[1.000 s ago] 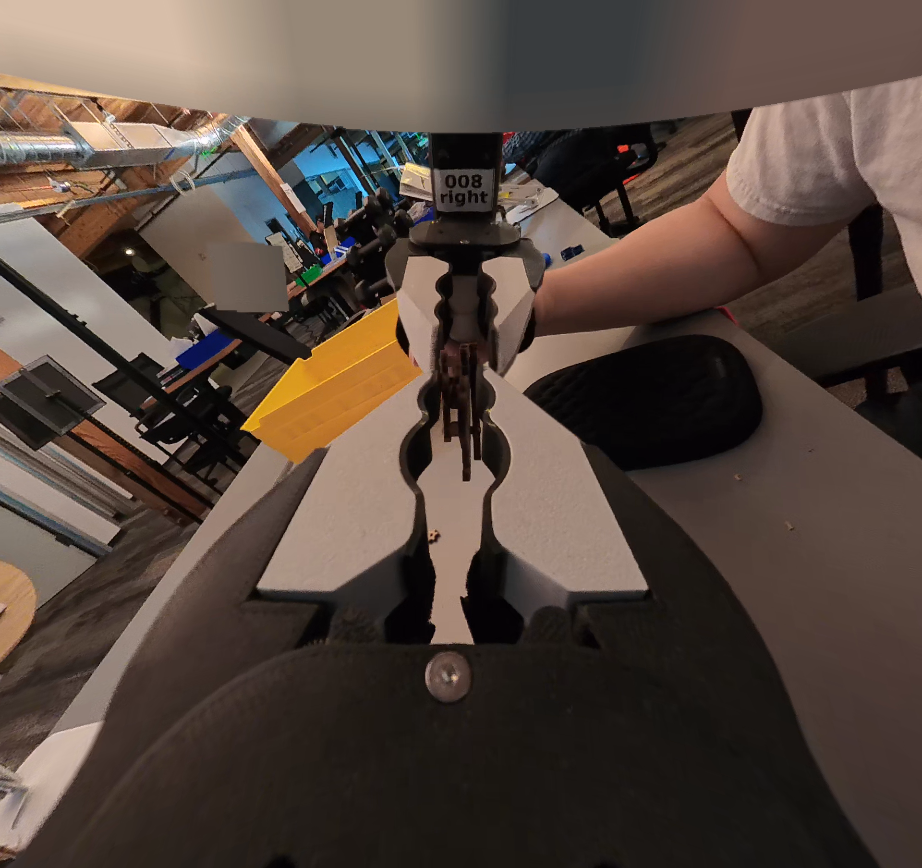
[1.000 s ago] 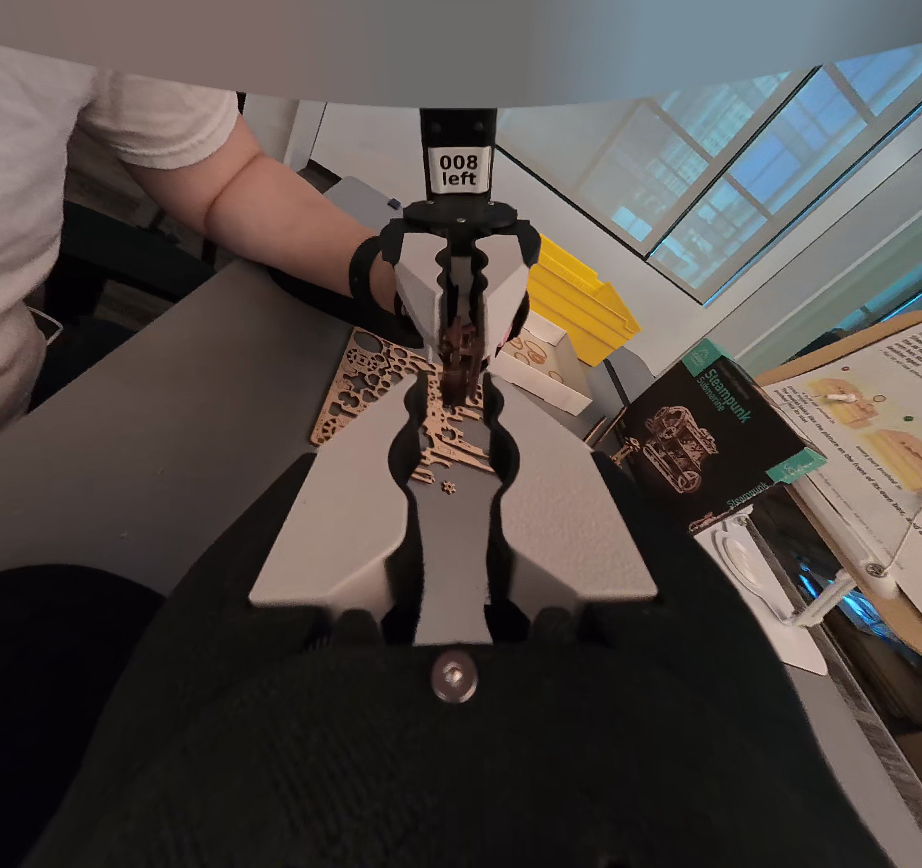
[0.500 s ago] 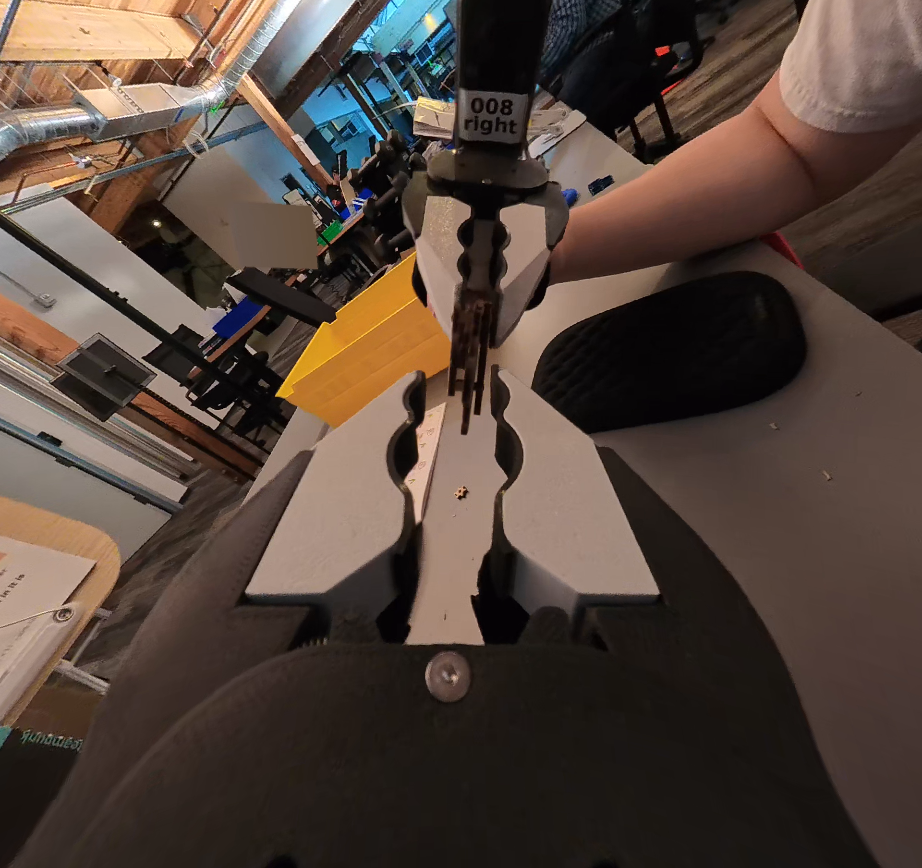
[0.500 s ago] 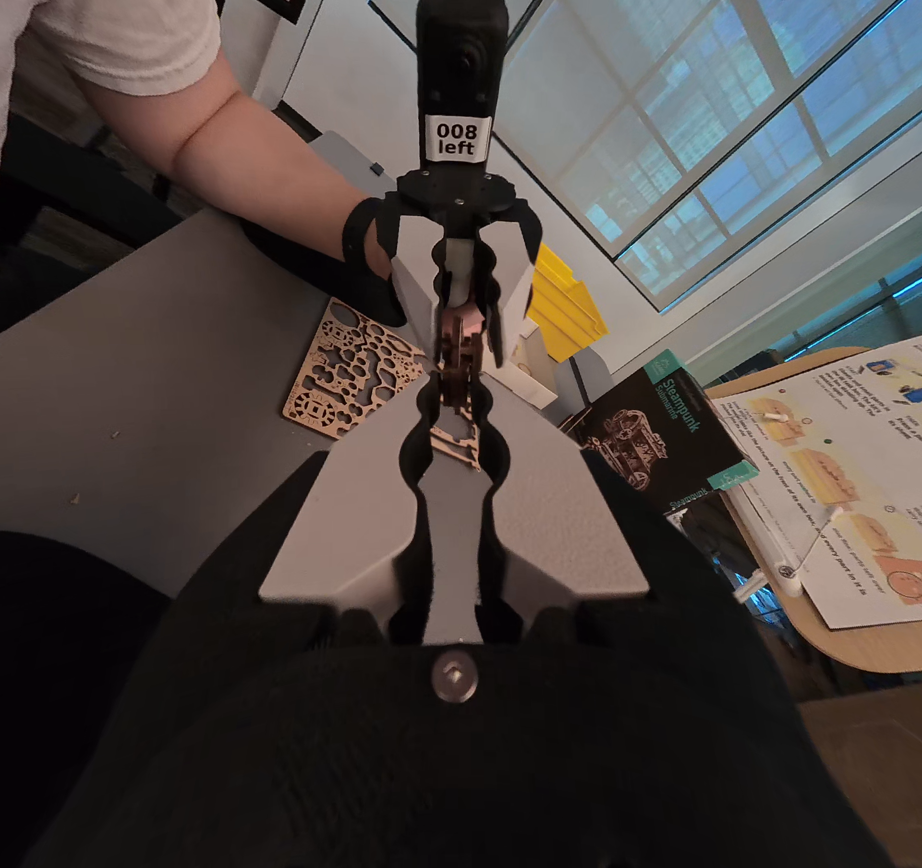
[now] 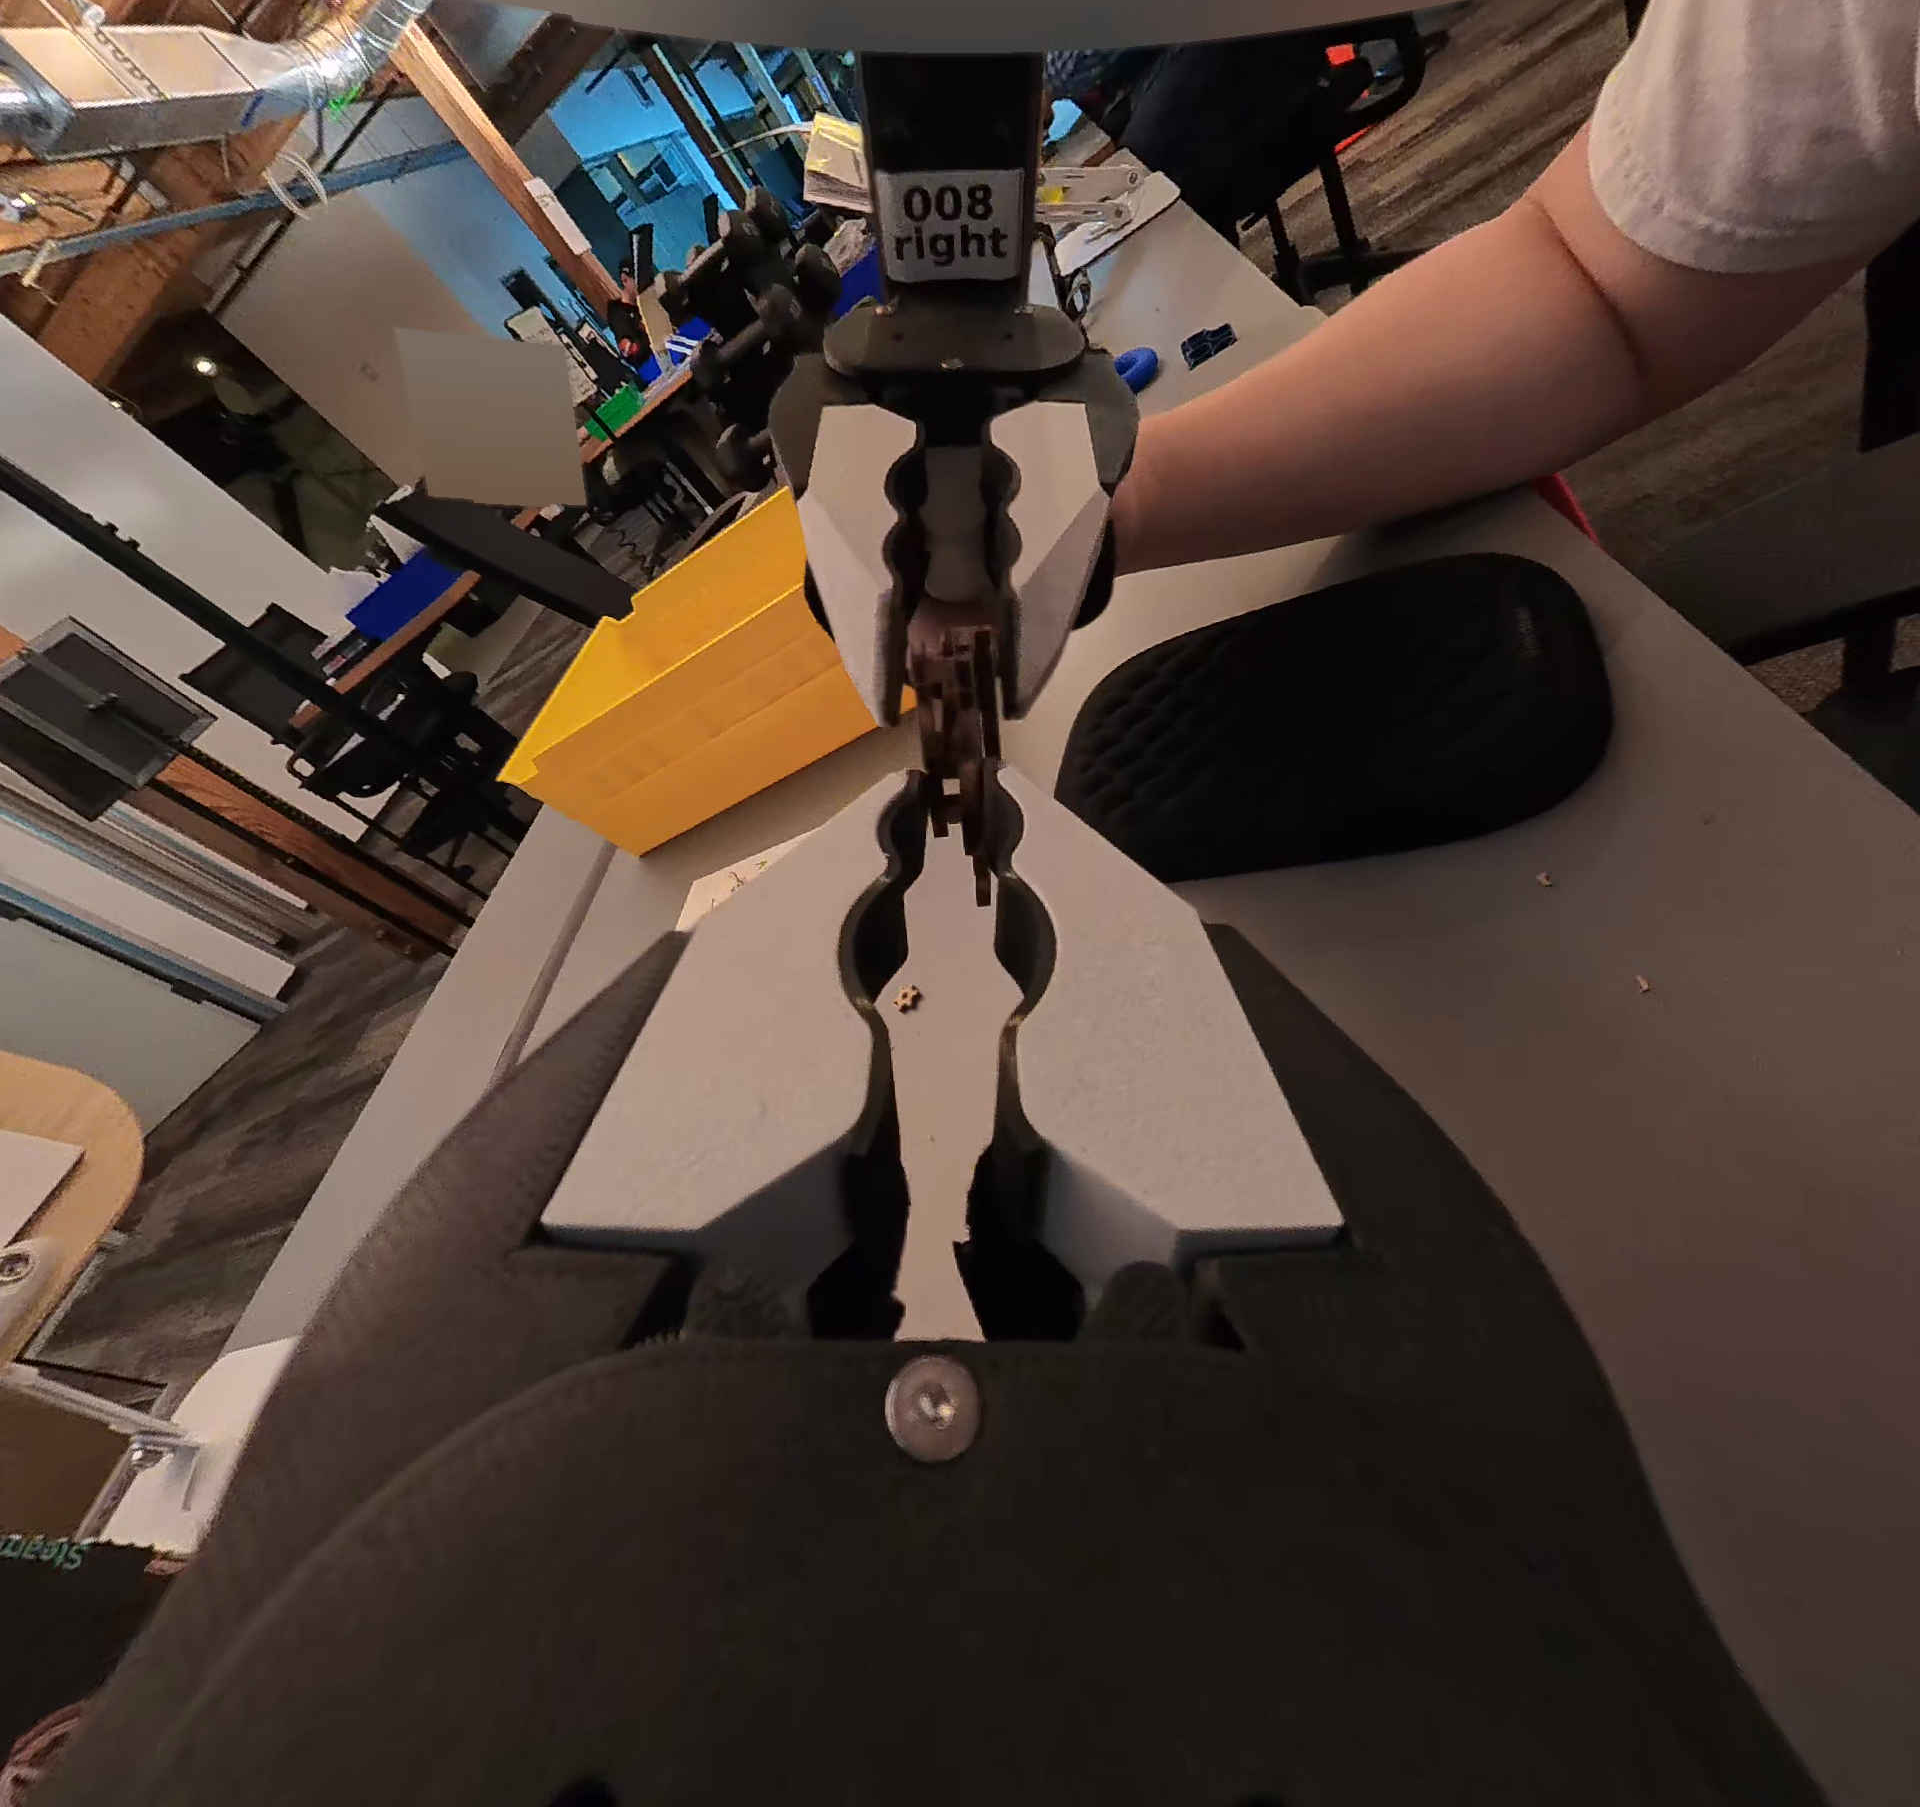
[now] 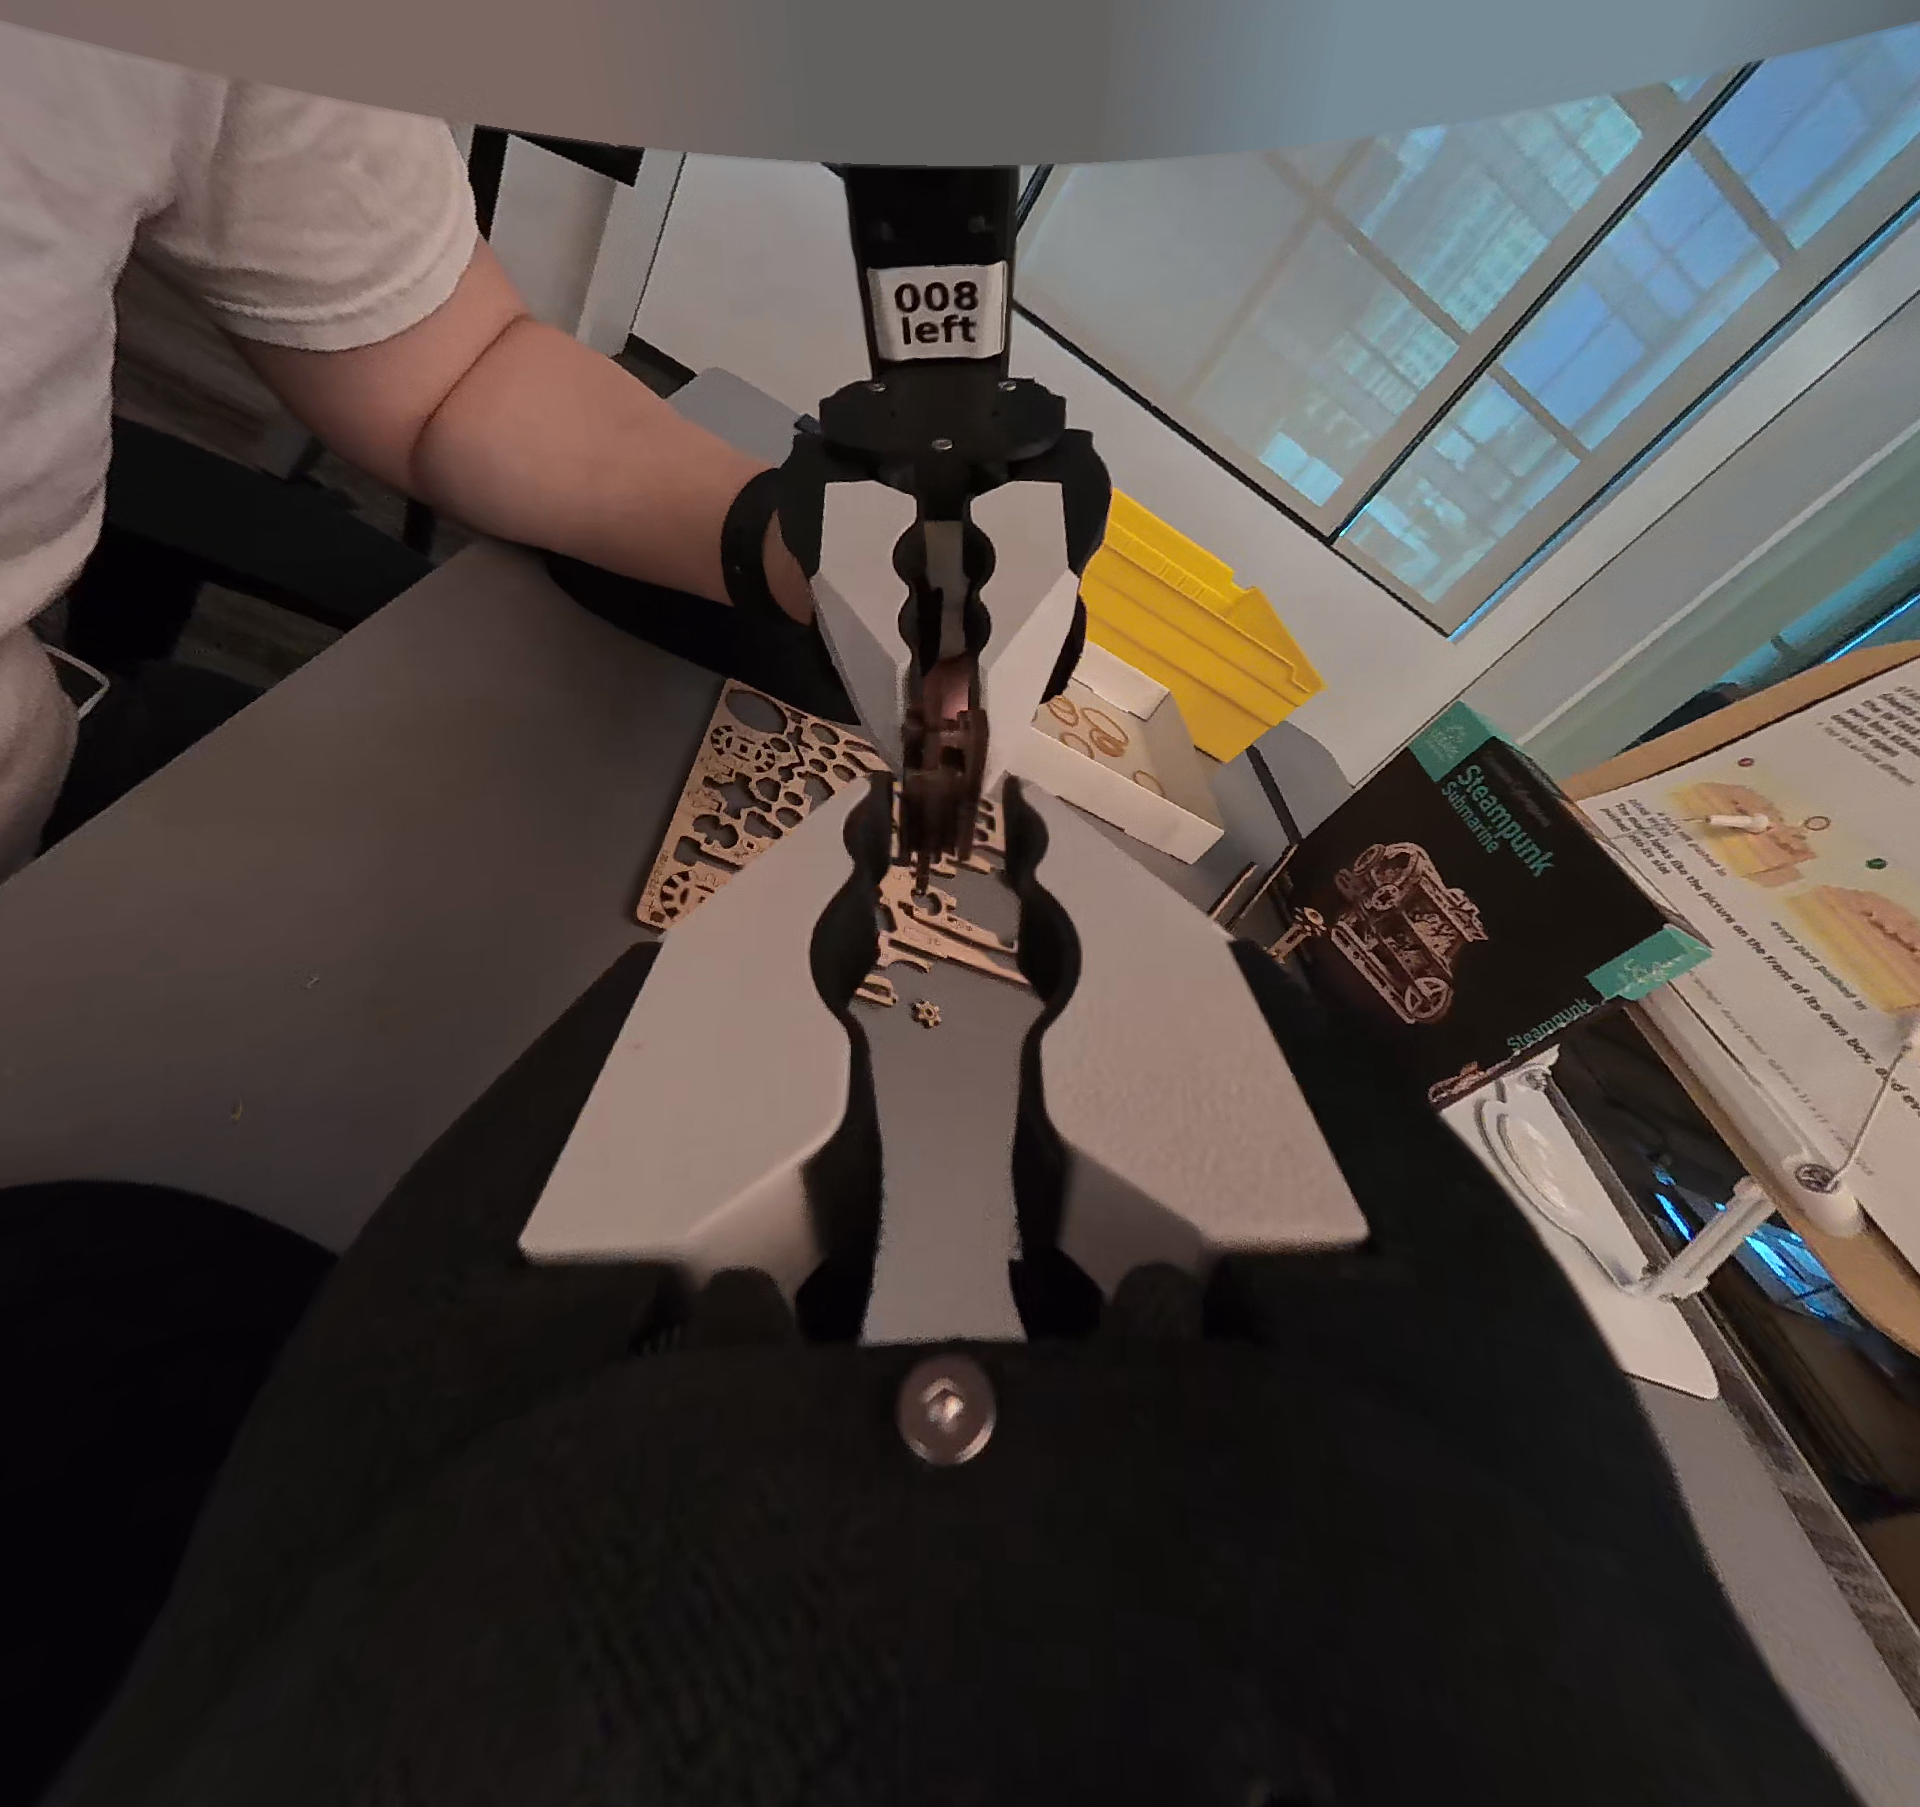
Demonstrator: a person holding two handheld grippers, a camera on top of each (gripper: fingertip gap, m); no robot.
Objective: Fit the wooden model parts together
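Above the grey table, the two grippers are meeting tip to tip around a small wooden model piece. The right gripper is pinching it narrowly; the left gripper is closing on its other end, though whether it is truly gripping I cannot tell. The joining step seems underway. Next likely calls for a straight, gentle push. A tiny gear is lying on the table by the cut-out sheet.
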